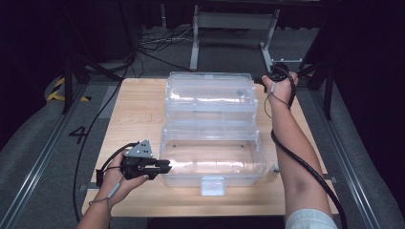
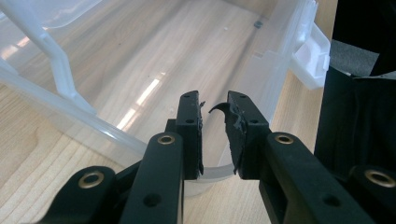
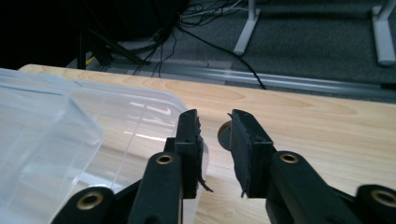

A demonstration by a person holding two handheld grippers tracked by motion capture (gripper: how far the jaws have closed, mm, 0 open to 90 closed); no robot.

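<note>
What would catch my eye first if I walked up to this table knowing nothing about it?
Probably the big clear plastic box in the middle of the wooden table, its lid thrown open toward the far edge. Next, the two black hand-held grippers: the left gripper straddles the box's near-left rim, and the right gripper is by the lid's far-right corner, jaws apart around nothing.

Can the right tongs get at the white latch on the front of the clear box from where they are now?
Probably not without a long move: the right tongs sit at the far corner by the open lid, while the latch is on the near wall. The left tongs look closer.
</note>
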